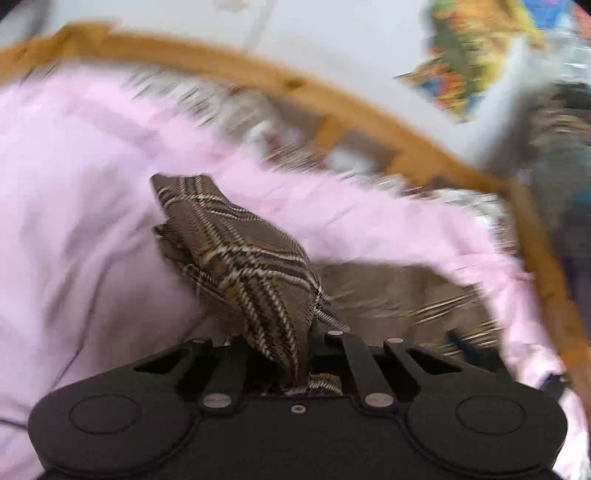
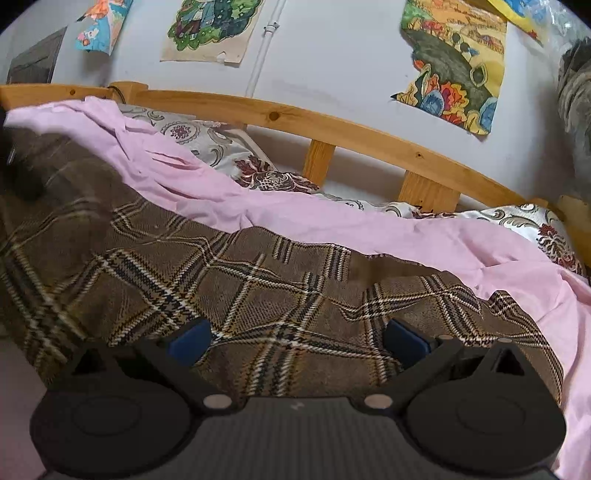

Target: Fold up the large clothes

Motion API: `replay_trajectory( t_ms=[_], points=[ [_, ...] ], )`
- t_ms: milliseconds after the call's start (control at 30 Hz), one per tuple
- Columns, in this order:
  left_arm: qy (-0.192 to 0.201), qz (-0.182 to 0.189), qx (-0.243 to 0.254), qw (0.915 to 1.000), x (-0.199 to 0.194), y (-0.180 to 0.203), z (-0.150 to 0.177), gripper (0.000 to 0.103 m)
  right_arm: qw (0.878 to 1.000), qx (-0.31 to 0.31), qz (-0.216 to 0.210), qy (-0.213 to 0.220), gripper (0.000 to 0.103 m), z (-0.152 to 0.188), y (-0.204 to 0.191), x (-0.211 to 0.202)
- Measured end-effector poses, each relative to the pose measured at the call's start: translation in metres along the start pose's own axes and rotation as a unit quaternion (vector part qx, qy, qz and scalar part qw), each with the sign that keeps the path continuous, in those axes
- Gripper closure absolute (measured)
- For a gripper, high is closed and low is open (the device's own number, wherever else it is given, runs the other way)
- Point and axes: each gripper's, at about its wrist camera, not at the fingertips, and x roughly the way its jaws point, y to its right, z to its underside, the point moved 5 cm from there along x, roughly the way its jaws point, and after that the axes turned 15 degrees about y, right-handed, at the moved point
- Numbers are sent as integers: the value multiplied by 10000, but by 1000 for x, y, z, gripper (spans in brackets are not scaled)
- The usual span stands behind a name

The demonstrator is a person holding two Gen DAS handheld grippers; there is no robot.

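The left gripper [image 1: 303, 354] is pinching a bunch of the plaid garment [image 1: 236, 251]; the right gripper [image 2: 295, 338] is hovering wide open, holding nothing, over it.

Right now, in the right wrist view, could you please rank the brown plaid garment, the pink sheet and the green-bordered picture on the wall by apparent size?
1. brown plaid garment: fills most of the foreground, though nearness to the camera inflates it.
2. pink sheet: a long band behind it.
3. green-bordered picture: clearly smallest.
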Motion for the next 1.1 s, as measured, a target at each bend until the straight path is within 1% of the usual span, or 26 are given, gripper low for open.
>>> replay_trajectory(
  t_ms=[67, 133, 200, 233, 267, 300, 333, 367, 400, 433, 467, 500, 533, 600, 667, 700, 733, 767, 800, 833, 900, 933, 1000, 1033, 1067, 1100],
  points=[
    [61, 356, 314, 9989, 4, 35, -16, 97, 9998, 170, -78, -9, 0, -5, 9, -3],
    [87, 736, 606, 9954, 14, 74, -27, 97, 9994, 328, -85, 64, 0, -11, 21, -9],
    [55, 1185, 823, 9895, 30, 117, -31, 98, 9988, 462, 49, 125, 0, -17, 39, -18],
    [-12, 1478, 828, 9855, 39, 138, -29, 98, 9983, 543, 143, 123, 0, -19, 49, -24],
    [-123, 1646, 911, 9821, 49, 159, -23, 98, 9977, 620, 243, 139, 0, -21, 61, -32],
    [-222, 1710, 1120, 9786, 60, 178, -14, 98, 9968, 698, 357, 159, 0, -23, 75, -41],
    [-320, 1722, 1468, 9735, 74, 198, 0, 98, 9960, 750, 455, 157, 0, -24, 87, -50],
    [-433, 1711, 1668, 9701, 87, 211, 15, 98, 9953, 777, 560, 142, 0, -23, 100, -60],
    [-647, 1717, 1763, 9671, 103, 221, 32, 98, 9946, 782, 680, 109, 0, -20, 115, -70],
    [-868, 1748, 1733, 9653, 119, 226, 50, 98, 9938, 782, 790, 53, 0, -17, 127, -79],
    [-988, 1793, 1675, 9644, 129, 229, 64, 98, 9929, 785, 889, -27, 0, -11, 139, -87],
    [-1005, 1837, 1698, 9630, 138, 230, 77, 98, 9918, 798, 986, -116, 0, -5, 151, -95],
    [-969, 1801, 1780, 9626, 142, 230, 88, 97, 9907, 818, 1068, -183, 0, 1, 161, -102],
    [-864, 1792, 1868, 9620, 138, 230, 99, 94, 9876, 915, 1231, -344, 0, 13, 180, -113],
    [-724, 1813, 1970, 9608, 126, 232, 99, 81, 9834, 1152, 1343, -398, 0, 22, 194, -123],
    [-663, 1840, 2022, 9596, 122, 233, 95, 65, 9819, 1256, 1363, -397, 0, 26, 197, -127],
    [-575, 1920, 2065, 9577, 115, 235, 91, 44, 9802, 1362, 1384, -390, 0, 29, 201, -130],
    [-471, 2011, 2085, 9560, 105, 232, 87, 33, 9790, 1423, 1407, -382, 0, 30, 203, -130],
    [-343, 2110, 2102, 9540, 95, 232, 83, 17, 9779, 1479, 1430, -375, 0, 30, 205, -129],
    [-219, 2188, 2107, 9525, 85, 232, 79, 11, 9770, 1529, 1442, -360, 0, 29, 205, -127],
    [-15, 2284, 2016, 9525, 66, 230, 69, 8, 9750, 1657, 1456, -279, 0, 22, 205, -123],
    [61, 2286, 1897, 9548, 57, 226, 64, 6, 9743, 1713, 1447, -234, 0, 18, 206, -119],
    [211, 2169, 1594, 9629, 43, 213, 50, 4, 9736, 1847, 1341, -113, 0, 7, 203, -114],
    [307, 2051, 1421, 9679, 36, 203, 43, 2, 9731, 1943, 1239, -59, 0, 1, 200, -111],
    [400, 1879, 1297, 9728, 32, 193, 36, 1, 9724, 2052, 1109, -20, 0, -5, 197, -106],
    [497, 1598, 1214, 9784, 29, 179, 29, 1, 9710, 2209, 915, 28, 0, -12, 193, -102]
  ],
)
